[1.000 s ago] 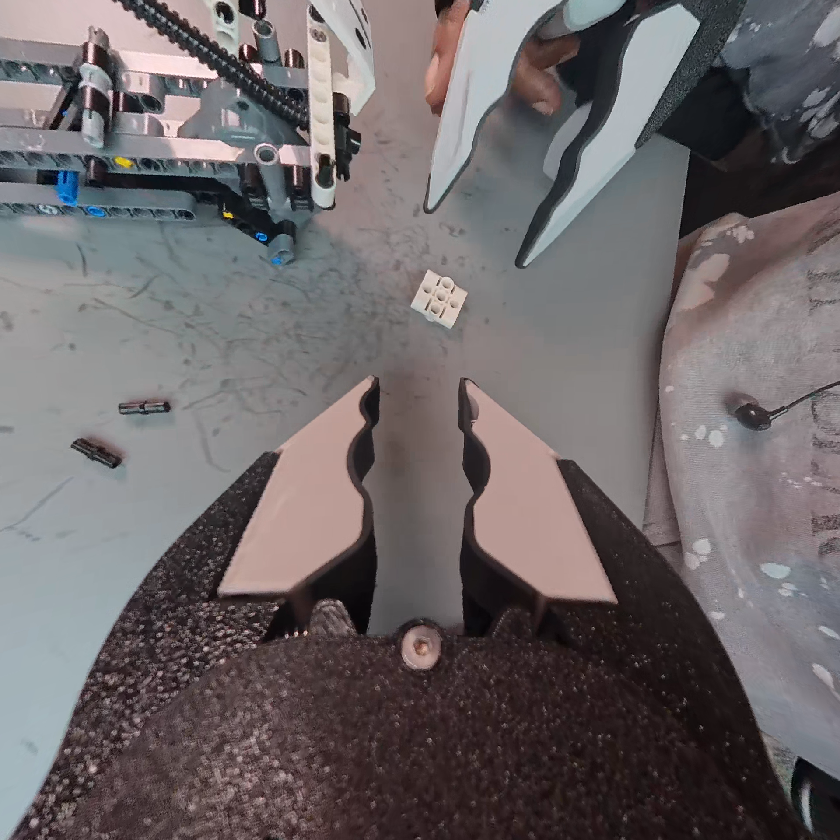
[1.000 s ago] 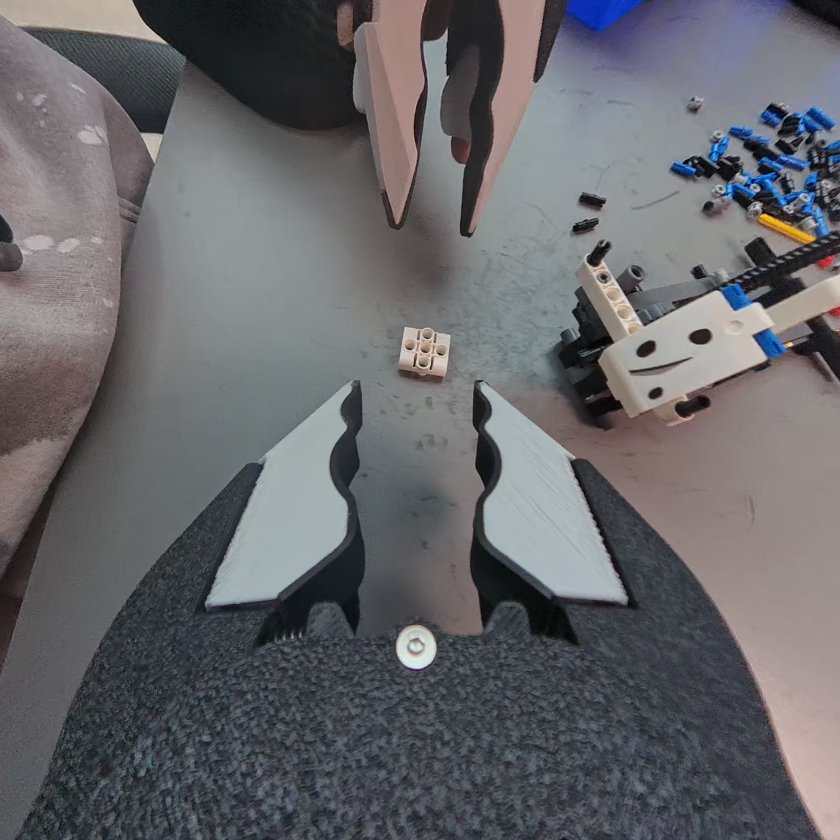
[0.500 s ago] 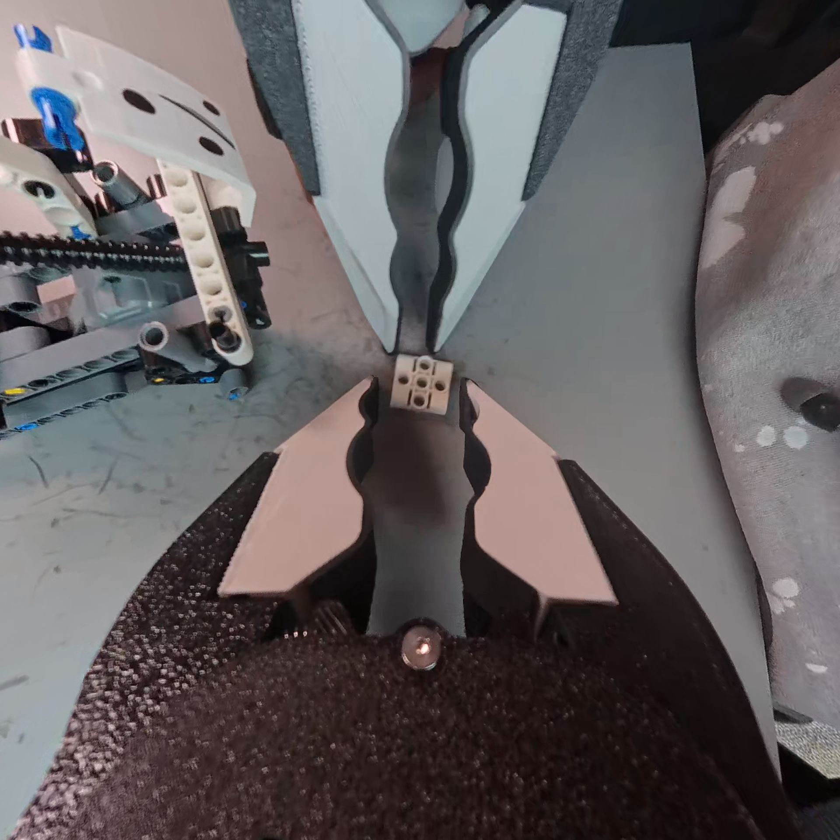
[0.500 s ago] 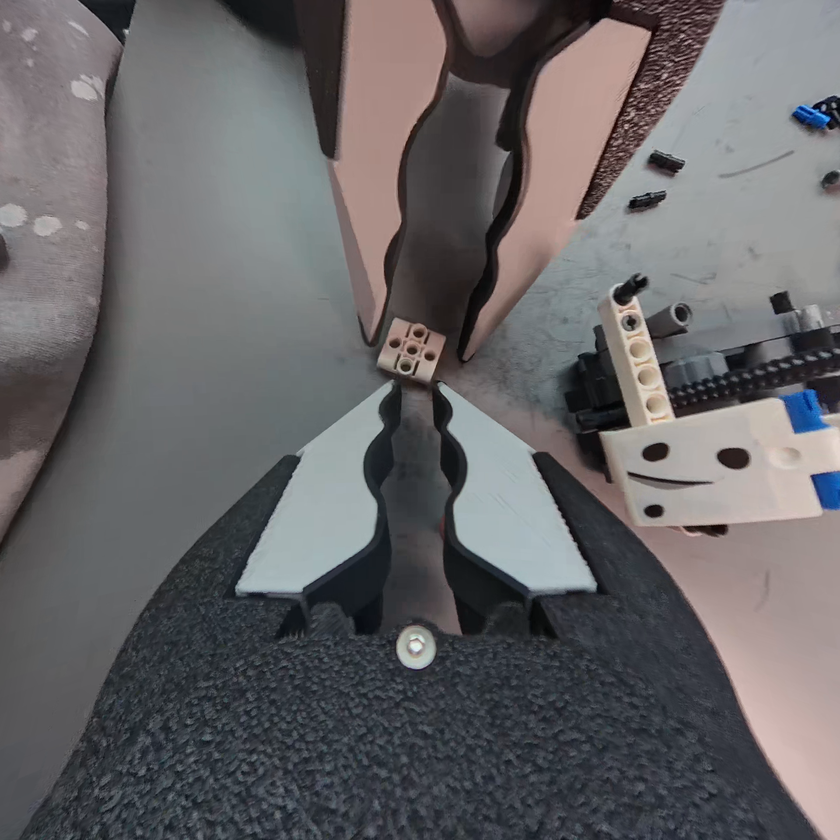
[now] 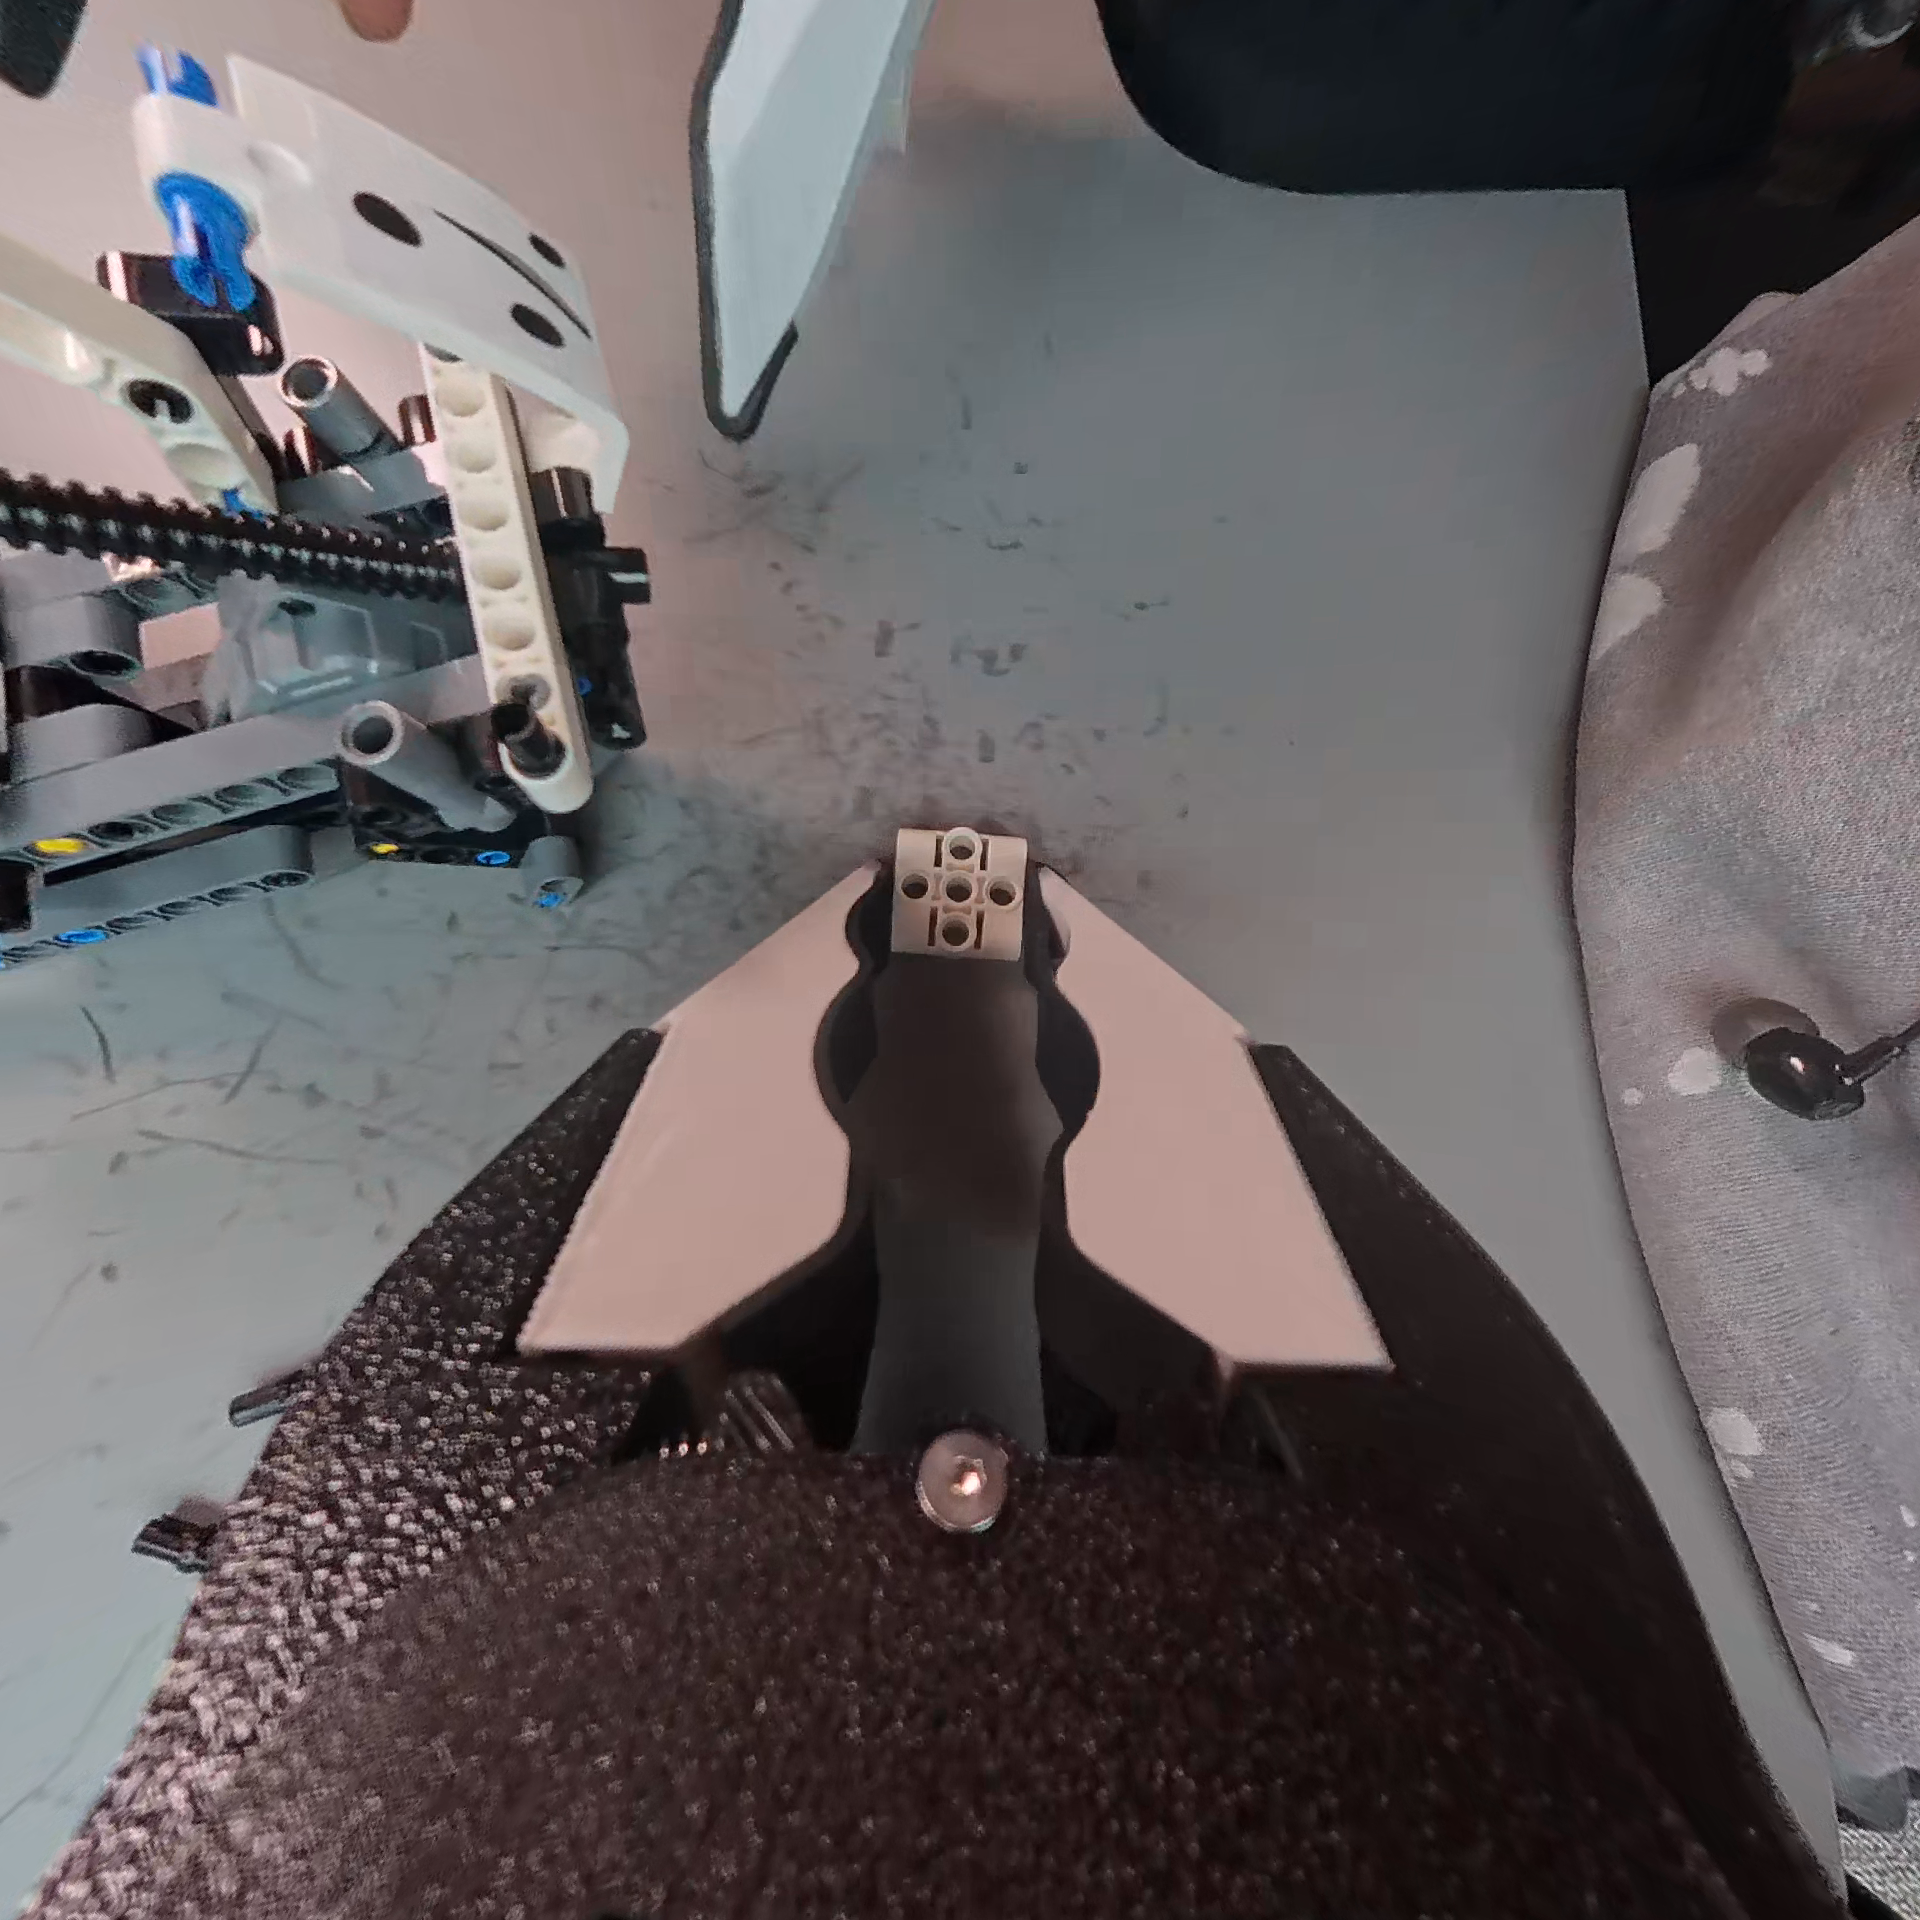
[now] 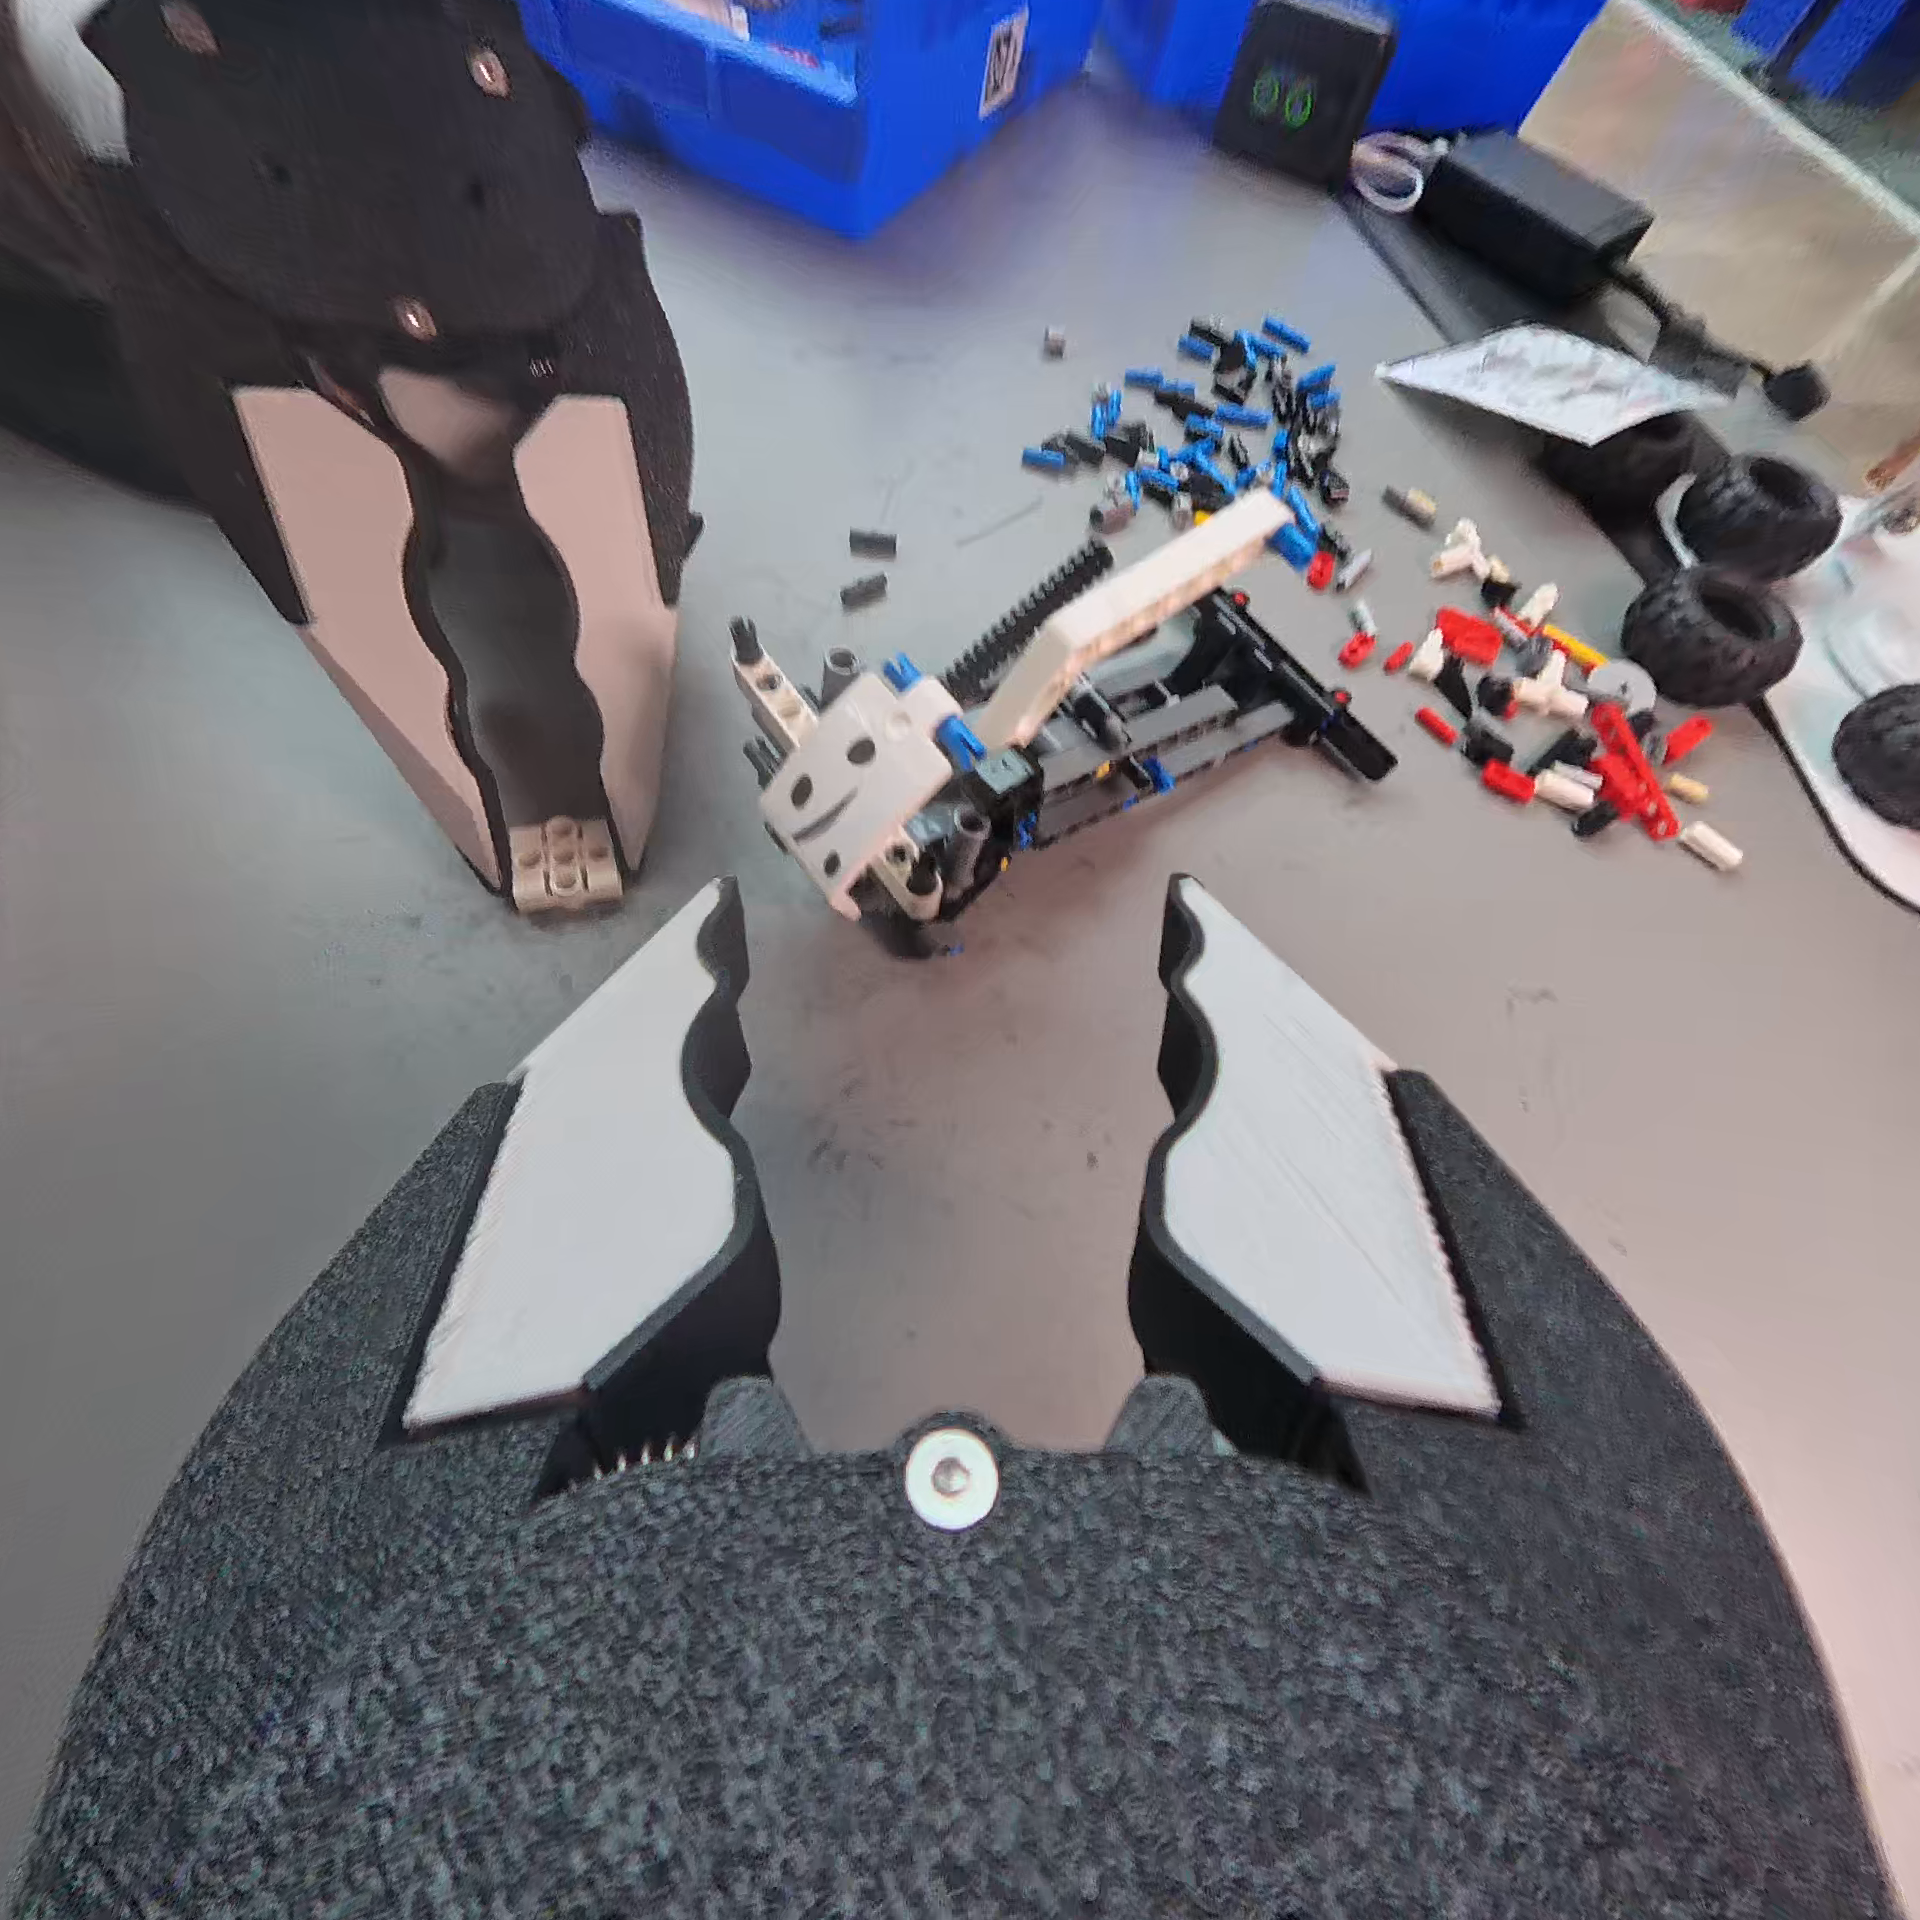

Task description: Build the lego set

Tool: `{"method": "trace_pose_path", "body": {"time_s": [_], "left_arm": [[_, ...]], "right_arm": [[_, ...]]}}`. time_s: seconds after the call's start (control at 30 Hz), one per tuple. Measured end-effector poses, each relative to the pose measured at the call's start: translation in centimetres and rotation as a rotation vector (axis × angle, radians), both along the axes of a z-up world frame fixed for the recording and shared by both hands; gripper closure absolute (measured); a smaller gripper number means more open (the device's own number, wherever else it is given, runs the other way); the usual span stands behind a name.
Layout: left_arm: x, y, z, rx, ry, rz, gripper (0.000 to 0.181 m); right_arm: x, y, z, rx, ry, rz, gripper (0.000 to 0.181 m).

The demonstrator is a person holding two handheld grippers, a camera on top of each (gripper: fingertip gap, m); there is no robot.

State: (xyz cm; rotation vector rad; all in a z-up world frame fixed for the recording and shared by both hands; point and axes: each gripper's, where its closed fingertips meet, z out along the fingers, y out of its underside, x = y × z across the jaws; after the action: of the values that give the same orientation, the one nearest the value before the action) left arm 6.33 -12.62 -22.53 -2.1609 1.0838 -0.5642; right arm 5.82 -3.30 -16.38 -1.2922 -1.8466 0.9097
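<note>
My left tool now grips the white connector block; my right tool has backed away open, apparently lifted.

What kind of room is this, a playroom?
More likely a workshop or lab bench: a scuffed grey table with loose toy-brick pieces, blue storage bins and a black power brick at the back.

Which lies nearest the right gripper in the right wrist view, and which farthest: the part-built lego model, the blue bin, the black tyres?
From the right gripper:
1. Part-built lego model, just ahead.
2. Black tyres, far right.
3. Blue bin, back edge, left of centre.
</note>
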Motion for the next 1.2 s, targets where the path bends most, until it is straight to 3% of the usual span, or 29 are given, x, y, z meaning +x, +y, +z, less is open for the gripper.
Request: {"method": "trace_pose_path", "body": {"time_s": [0.2, 0.33, 0.4, 0.5, 0.57, 0.63, 0.7, 0.77, 0.83, 0.9, 0.97, 1.07, 1.2], "left_arm": [[0.1, 0.0, -0.1, 0.041, 0.017, -0.004, 0.156], [0.1, 0.0, -0.1, 0.044, 0.02, -0.005, 0.156], [0.1, 0.0, -0.1, 0.042, 0.017, -0.005, 0.156], [0.1, 0.0, -0.1, 0.037, 0.014, -0.006, 0.156], [0.1, 0.0, -0.1, 0.033, 0.011, -0.006, 0.156], [0.1, 0.0, 0.0, 0.03, 0.008, -0.009, 0.156], [0.1, 0.1, 0.0, 0.025, 0.003, -0.01, 0.156], [0.1, 0.1, 0.0, 0.019, -0.001, -0.01, 0.157], [0.1, 0.1, 0.0, 0.017, -0.003, -0.01, 0.157], [0.1, 0.1, 0.0, 0.024, 0.002, -0.01, 0.157], [0.1, 0.1, -0.1, 0.041, 0.017, -0.011, 0.156], [0.1, 0.1, -0.1, 0.059, 0.031, -0.011, 0.156], [0.0, 0.1, -0.1, 0.064, 0.034, -0.01, 0.156]], "right_arm": [[-2.4, -1.3, -2.2, 0.171, -0.025, 0.048, 0.133], [-1.3, -0.8, -2.3, 0.167, -0.036, 0.083, 0.134], [0.2, -0.3, -2.3, 0.175, -0.075, 0.122, 0.152], [3.0, 2.1, -1.9, 0.192, -0.123, 0.108, 0.166], [4.2, 6.2, -1.1, 0.234, -0.133, -0.041, 0.177], [5.4, 7.7, 0.2, 0.212, -0.124, -0.104, 0.168], [5.0, 6.6, 2.3, 0.102, -0.054, -0.134, 0.137], [3.1, 4.8, 3.0, -0.038, -0.023, -0.206, 0.093], [0.6, 2.9, 2.5, -0.192, -0.001, -0.321, 0.078], [-1.6, 0.6, 0.8, -0.311, -0.01, -0.39, 0.073], [-3.0, -0.1, -1.0, -0.26, -0.024, -0.426, 0.066], [-3.3, 0.3, -0.5, -0.322, -0.037, -0.379, 0.106], [-0.7, 3.2, -0.5, -0.266, -0.167, -0.311, 0.109]]}}
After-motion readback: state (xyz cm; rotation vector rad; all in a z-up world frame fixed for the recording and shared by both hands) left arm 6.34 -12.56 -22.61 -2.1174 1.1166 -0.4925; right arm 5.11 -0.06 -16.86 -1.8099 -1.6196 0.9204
